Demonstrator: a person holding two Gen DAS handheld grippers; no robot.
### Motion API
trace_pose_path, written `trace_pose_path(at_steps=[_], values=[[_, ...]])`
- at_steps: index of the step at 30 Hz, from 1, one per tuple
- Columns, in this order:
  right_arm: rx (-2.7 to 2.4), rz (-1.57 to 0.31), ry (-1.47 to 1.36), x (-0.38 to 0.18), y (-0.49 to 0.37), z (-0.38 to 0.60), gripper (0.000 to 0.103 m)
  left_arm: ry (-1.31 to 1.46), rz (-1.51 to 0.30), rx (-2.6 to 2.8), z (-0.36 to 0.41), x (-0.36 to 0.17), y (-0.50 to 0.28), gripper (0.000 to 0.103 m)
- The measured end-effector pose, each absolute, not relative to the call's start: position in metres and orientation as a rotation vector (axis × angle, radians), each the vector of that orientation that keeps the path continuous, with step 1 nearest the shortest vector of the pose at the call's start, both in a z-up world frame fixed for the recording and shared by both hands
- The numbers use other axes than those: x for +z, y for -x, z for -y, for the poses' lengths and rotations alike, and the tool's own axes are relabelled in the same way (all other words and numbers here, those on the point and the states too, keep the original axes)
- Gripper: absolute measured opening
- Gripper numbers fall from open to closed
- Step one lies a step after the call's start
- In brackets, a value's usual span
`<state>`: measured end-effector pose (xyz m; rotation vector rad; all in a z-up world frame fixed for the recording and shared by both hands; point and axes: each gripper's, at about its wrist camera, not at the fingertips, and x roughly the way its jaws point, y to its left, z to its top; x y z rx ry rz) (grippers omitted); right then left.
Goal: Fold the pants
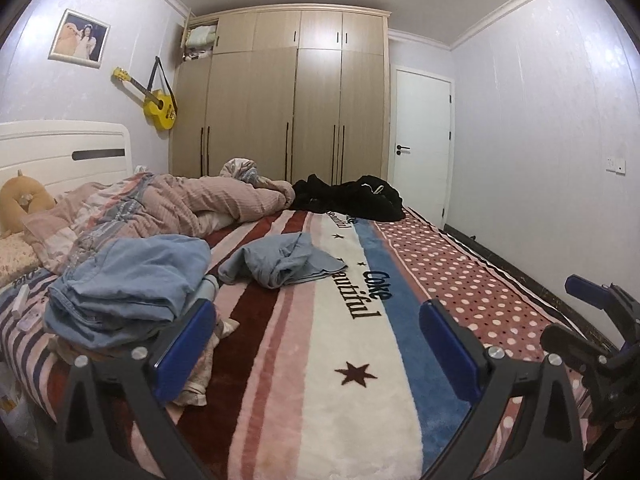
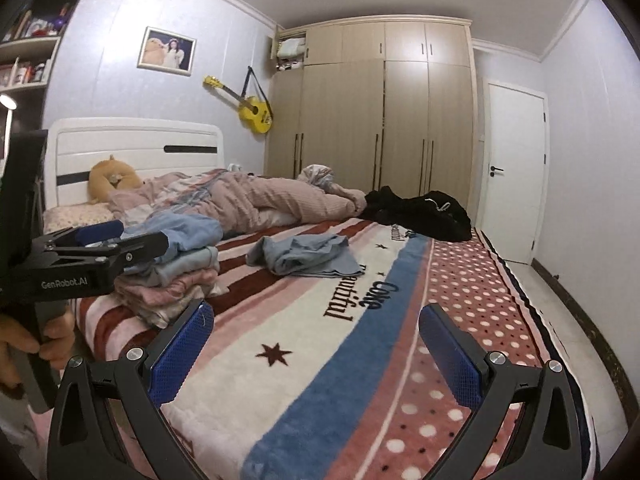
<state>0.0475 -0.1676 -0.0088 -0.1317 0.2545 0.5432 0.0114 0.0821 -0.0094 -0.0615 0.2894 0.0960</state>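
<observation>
Item: light blue pants (image 1: 282, 260), crumpled in a heap mid-bed on the striped blanket (image 1: 352, 360), untouched. Beside them, toward the headboard: stack of folded clothes (image 1: 124, 280). Beyond: black garments (image 1: 352, 198), pink duvet (image 1: 208, 200). Left hand-held gripper (image 1: 318, 344) and right hand-held gripper (image 2: 316, 346): both spread wide, empty, hovering near the bed's near edge. Advice: pinch the waistband corners, lift, shake flat first.
</observation>
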Motion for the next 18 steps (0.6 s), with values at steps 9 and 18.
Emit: trace_pose_path(at_steps=[9, 18], values=[[0.544, -0.247, 0.111, -0.0043, -0.0422, 0.1746, 0.102, 0.048, -0.281, 0.097, -0.077, -0.0079, -0.009, 0.101], [0.54, -0.247, 0.108, -0.0034, -0.0405, 0.1748, 0.102, 0.044, -0.276, 0.098, -0.0756, -0.0073, -0.009, 0.102]])
